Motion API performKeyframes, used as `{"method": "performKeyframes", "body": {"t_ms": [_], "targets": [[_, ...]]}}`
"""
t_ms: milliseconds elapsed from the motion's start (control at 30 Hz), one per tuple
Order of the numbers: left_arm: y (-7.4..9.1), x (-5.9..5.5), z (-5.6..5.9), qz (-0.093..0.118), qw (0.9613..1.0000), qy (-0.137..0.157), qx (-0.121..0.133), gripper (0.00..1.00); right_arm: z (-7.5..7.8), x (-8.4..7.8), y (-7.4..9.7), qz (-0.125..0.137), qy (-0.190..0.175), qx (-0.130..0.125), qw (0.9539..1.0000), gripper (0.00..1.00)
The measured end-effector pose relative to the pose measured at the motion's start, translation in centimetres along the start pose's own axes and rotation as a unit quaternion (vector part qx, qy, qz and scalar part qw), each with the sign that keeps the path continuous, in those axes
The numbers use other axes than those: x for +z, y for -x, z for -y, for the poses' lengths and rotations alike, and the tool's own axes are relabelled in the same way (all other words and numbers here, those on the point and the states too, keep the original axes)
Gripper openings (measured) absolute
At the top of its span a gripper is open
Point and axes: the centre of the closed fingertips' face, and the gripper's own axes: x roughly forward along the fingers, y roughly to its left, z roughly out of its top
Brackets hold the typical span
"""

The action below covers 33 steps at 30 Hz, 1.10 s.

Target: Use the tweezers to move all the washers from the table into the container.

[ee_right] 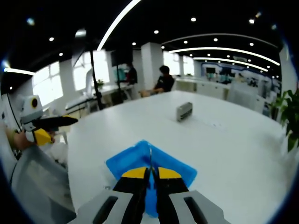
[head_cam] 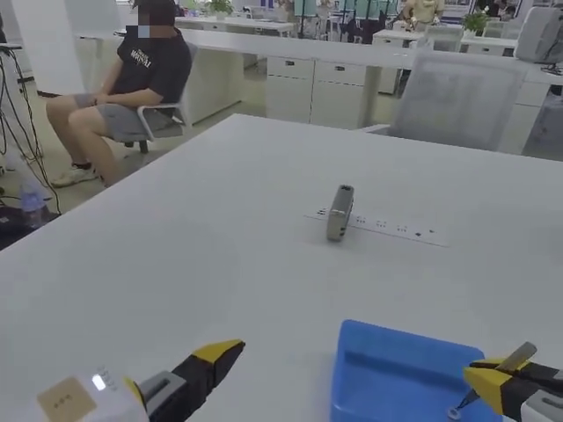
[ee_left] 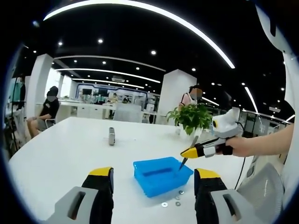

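The smooth white worktop (head_cam: 220, 220) carries a rectangular, low-walled blue plastic container (head_cam: 396, 369), its near edge cut off at the bottom of the head view. The left gripper (head_cam: 224, 353), black with yellow tips, stands wide open and empty, while the right gripper (ee_right: 151, 173) is pinched narrow on slim metal tweezers (ee_left: 182, 162); their tips over the container are too small to tell if they carry anything. A few tiny metal ring washers (ee_left: 164, 204) lie on the worktop just beside the container's corner, their count unclear.
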Motion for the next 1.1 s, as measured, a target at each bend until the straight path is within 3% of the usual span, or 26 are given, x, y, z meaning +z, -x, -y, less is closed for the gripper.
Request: {"method": "performKeyframes", "body": {"t_ms": [200,400,833,1100], "targets": [[-0.1,-0.2,0.0,-0.005,1.0000,-0.003,-0.002,0.70,-2.8,1.1,1.2,0.024,-0.005,0.019,0.9995,0.03],[-0.2,-0.1,0.2,-0.004,1.0000,-0.002,-0.006,0.70,-4.6,-0.9,0.9,0.009,-0.009,0.045,0.9989,0.03],[-0.3,-0.6,0.3,-0.017,0.9998,-0.009,-0.007,0.69,-4.9,-5.6,-1.1,-0.046,0.005,0.052,0.9975,0.03],[-0.3,-0.6,0.3,-0.017,0.9998,-0.009,-0.007,0.69,-4.8,-6.4,-1.4,-0.053,0.019,0.041,0.9976,0.03]]}}
